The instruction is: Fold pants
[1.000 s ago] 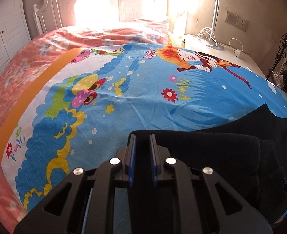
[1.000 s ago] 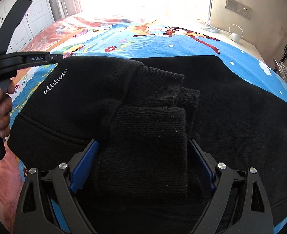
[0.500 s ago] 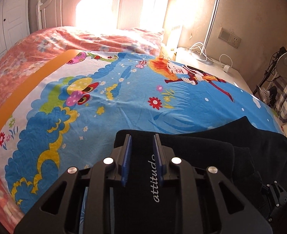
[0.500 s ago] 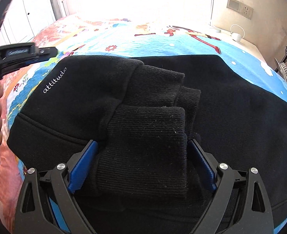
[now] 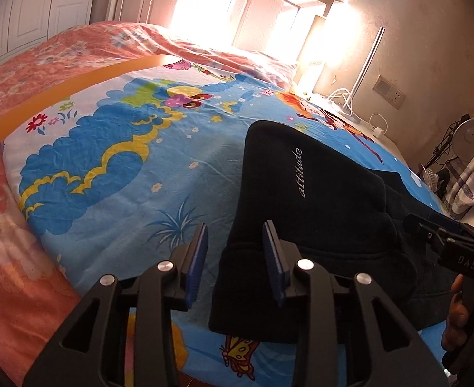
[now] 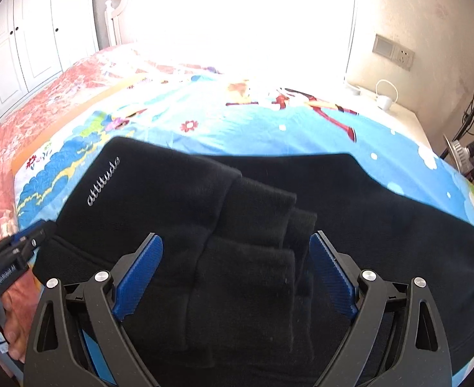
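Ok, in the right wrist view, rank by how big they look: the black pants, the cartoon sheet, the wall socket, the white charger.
1. Black pants, though nearness to the camera inflates them.
2. Cartoon sheet, partly covered by the pants.
3. Wall socket.
4. White charger, close to the socket in size, so the last two are unsure.

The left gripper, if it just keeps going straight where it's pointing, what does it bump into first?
Probably the black pants. The left gripper, its jaws opening with nothing pressed between them, points down at their near left edge. That edge sits in line with the gap, though depth is unclear and it might meet the cartoon sheet beside them instead.
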{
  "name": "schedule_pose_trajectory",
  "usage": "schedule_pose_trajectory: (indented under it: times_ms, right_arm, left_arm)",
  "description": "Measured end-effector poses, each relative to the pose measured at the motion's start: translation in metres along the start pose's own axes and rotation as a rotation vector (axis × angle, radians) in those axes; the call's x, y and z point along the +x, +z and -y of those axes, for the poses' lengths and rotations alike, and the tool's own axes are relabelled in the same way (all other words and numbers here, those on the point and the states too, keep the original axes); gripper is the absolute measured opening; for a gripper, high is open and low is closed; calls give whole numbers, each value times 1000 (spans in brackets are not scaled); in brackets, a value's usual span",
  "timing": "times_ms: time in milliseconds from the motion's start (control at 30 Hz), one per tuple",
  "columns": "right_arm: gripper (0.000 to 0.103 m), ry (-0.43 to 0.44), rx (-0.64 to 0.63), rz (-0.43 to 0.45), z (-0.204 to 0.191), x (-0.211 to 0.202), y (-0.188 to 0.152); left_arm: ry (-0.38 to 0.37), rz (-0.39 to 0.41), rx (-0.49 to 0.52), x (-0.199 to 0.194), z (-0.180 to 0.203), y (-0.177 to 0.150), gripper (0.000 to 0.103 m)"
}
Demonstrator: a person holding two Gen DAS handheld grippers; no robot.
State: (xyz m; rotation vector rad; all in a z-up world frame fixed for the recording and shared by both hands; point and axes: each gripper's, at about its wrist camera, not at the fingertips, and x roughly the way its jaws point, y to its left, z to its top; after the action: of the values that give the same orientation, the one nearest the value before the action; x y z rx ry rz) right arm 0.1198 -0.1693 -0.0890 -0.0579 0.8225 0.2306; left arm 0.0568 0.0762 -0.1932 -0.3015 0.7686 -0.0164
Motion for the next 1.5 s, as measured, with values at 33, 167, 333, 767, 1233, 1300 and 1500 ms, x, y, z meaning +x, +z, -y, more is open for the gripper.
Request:
schedule_pose_trajectory:
  times_ms: [33,167,333,767,1233,1300,1500]
  right_arm:
    - [88,-9,12,5,4,5,7]
    - [74,-63,8,-91,12,47,18]
    - [75,-105,-49,-95,10,62,9]
    - [81,-138,-51,-72,9,57,7]
    - [82,-150,-74,-83,3,14,-33]
    - [82,-142,-70,-76,6,15,-37]
    - [83,-145,-77,-65,6,17,-40]
  left_arm:
    - [-3,2,-8,0,-1,-1,35]
    - [-43,10,-59,-3,-8,-5,36]
    - [-149,15,-134,-14,-20,-12,40]
    - [-209,-29,-216,-3,-34,-24,49]
    - [-232,-32,-237,-2,-38,-25,49]
    - [-247,-23,-247,-6,-40,-24,51]
    - [-327,16,-219,-20,-34,-21,64]
